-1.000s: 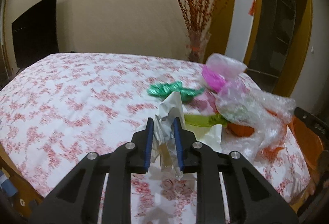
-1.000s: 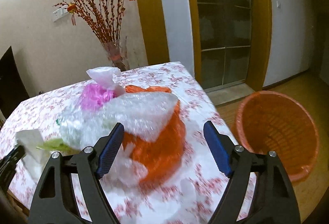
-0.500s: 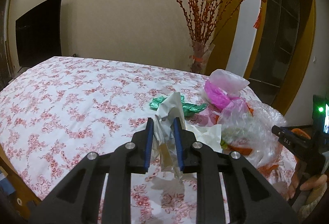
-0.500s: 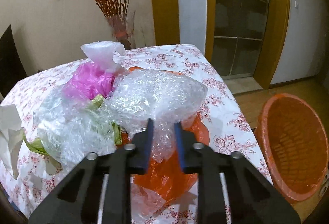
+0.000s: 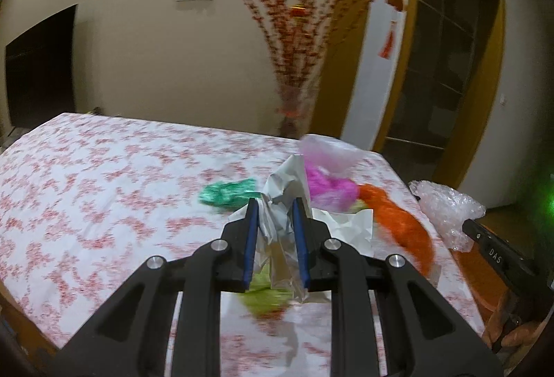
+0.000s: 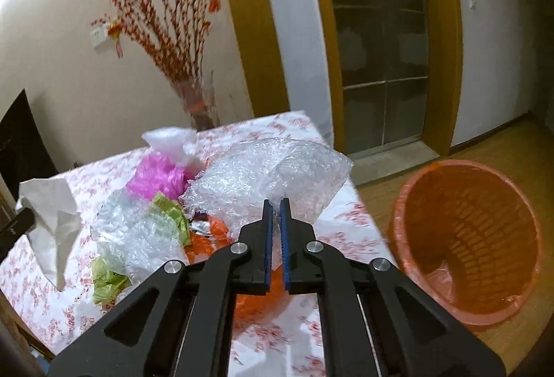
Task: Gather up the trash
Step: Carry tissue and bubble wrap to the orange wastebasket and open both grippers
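My left gripper (image 5: 275, 204) is shut on crumpled white paper (image 5: 280, 190) and holds it above the floral tablecloth (image 5: 104, 190). The paper also shows at the left of the right wrist view (image 6: 52, 204). My right gripper (image 6: 276, 204) is shut on a clear bubble-wrap bag (image 6: 270, 169), lifted over the table's right end; the bag shows in the left wrist view (image 5: 446, 207) too. On the table lie a pink bag (image 6: 155, 176), an orange bag (image 5: 401, 224), a green wrapper (image 5: 225, 191) and yellow-green scraps (image 6: 169, 214). An orange mesh bin (image 6: 464, 249) stands on the floor to the right.
A vase of red branches (image 6: 197, 103) stands behind the table's far corner. A glass door (image 6: 381, 41) with yellow frame is at the back right. More clear plastic (image 6: 135, 235) lies in the trash pile. Wood floor (image 6: 502, 141) surrounds the bin.
My right gripper closed on the bubble-wrap bag and lifted it off the pile toward the right. My left gripper, still holding the paper, has risen and swung right.
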